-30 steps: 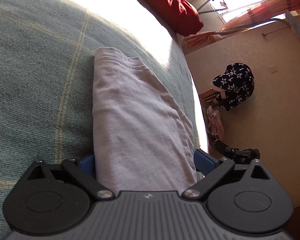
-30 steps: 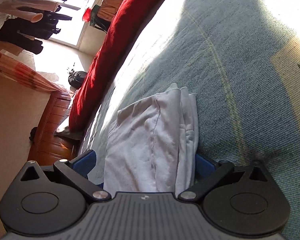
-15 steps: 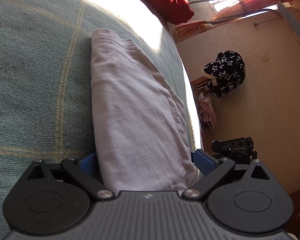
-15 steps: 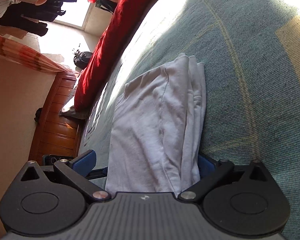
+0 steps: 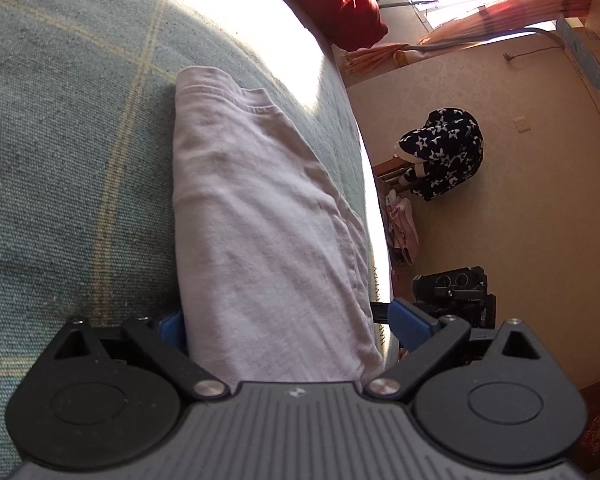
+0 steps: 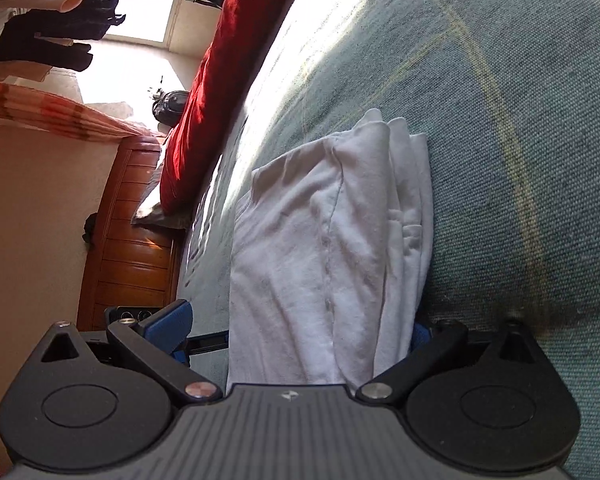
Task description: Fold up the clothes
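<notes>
Folded white garment [image 5: 268,240] lies on the green plaid bedspread [image 5: 68,140], near the bed edge, layered edges stacked on one side in the right view [image 6: 404,216].

Left gripper [image 5: 284,324]: blue fingers spread wide, one on each side of the bundle, cloth running between them. Not clamped as far as I can see.

Right gripper [image 6: 300,326]: same setup, fingers apart, straddling the near end of the garment [image 6: 320,248]. The far-side finger is mostly hidden by cloth.

Judgement: this looks like the pick-up or final fold of the bundle. To do it well:
- close both sides together, catching all layers, not just the top one
- lift level so the stacked edges don't slip
- keep it clear of the bed edge.
</notes>
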